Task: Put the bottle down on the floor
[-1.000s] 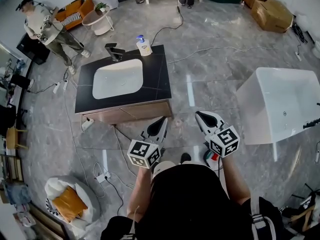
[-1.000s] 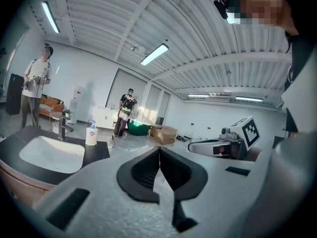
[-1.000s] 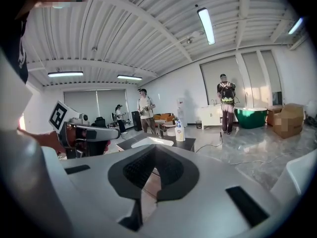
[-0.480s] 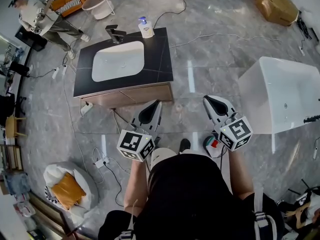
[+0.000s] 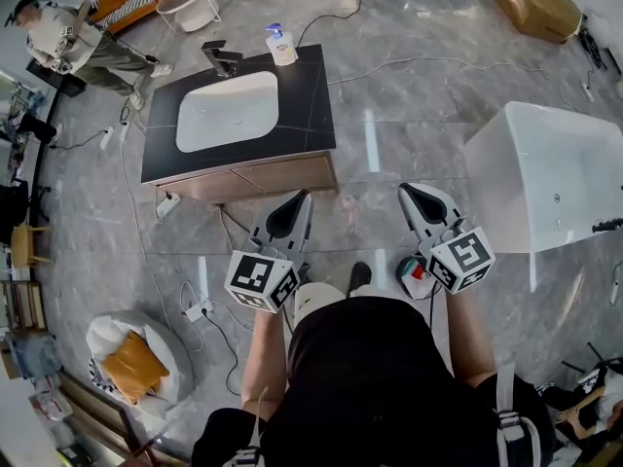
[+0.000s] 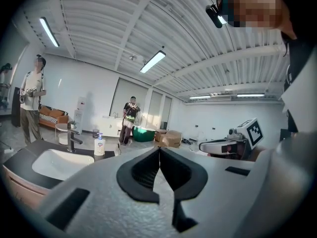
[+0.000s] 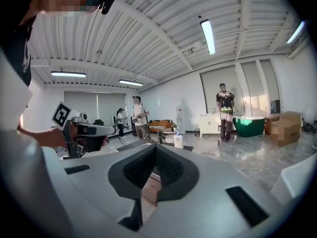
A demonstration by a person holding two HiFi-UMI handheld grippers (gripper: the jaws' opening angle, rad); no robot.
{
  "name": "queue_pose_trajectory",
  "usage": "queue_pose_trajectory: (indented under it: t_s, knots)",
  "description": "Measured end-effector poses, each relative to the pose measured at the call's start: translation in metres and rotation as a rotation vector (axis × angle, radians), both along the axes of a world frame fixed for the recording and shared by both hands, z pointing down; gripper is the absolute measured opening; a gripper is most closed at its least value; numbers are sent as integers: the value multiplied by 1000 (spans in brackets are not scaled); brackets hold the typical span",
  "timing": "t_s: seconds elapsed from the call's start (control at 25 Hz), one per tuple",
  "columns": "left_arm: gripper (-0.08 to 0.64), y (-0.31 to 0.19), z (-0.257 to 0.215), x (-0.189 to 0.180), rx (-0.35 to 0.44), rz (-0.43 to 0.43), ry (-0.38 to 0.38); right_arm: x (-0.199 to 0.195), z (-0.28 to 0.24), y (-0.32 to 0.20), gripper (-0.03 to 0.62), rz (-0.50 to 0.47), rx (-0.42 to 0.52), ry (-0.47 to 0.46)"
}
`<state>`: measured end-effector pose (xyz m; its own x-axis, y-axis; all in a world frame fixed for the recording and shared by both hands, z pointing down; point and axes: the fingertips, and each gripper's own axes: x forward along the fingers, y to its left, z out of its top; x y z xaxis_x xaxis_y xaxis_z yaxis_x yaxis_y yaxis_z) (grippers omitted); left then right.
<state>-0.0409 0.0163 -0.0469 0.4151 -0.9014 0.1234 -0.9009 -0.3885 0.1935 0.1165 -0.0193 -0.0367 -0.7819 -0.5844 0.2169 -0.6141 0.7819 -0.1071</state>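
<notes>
The bottle (image 5: 281, 46) is a white soap dispenser with a blue pump. It stands upright at the back edge of a black vanity top (image 5: 310, 115), to the right of the faucet (image 5: 222, 59). It also shows small in the left gripper view as the bottle (image 6: 99, 146) and in the right gripper view as the bottle (image 7: 178, 141). My left gripper (image 5: 304, 195) is shut and empty, held in the air in front of the vanity's wooden front. My right gripper (image 5: 405, 189) is shut and empty too, over the bare floor further right. Both are well short of the bottle.
A white basin (image 5: 224, 111) is set in the vanity top. A white bathtub (image 5: 545, 178) stands to the right. Cables and a power strip (image 5: 198, 310) lie on the grey floor. A small red and green object (image 5: 415, 271) lies by my right foot. A person (image 5: 68, 42) stands at the far left.
Both grippers have moved forward toward the vanity and spread a little apart, both still shut. My view has shifted, so the vanity sits higher in the picture.
</notes>
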Motion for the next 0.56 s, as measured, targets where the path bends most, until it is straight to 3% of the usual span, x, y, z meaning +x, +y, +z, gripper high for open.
queue_pose_trajectory:
  t_s: [0.56]
  knots:
    - [18,4,13,0,-36,3,9,1,3,3,3,6,2,-4]
